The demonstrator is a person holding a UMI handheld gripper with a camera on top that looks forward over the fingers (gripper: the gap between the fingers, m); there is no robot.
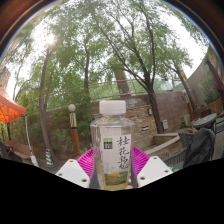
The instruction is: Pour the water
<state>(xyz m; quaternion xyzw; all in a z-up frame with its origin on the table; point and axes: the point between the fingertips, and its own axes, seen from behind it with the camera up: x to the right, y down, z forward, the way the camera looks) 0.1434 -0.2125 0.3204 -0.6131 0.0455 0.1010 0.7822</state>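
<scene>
A clear plastic bottle (112,140) with a white cap and a green-and-white label stands upright between my fingers, held up in the air in front of trees and sky. My gripper (112,163) is shut on the bottle, with both pink pads (138,159) pressed against its lower sides. The liquid inside looks pale yellow. The bottle's base is hidden below the fingers. No cup or other vessel shows in view.
Tall trees (110,50) fill the background under a bright sky. A low brick wall (165,110) runs behind the bottle. A red canopy (8,108) stands off to one side, and a lamp post (73,125) rises near it.
</scene>
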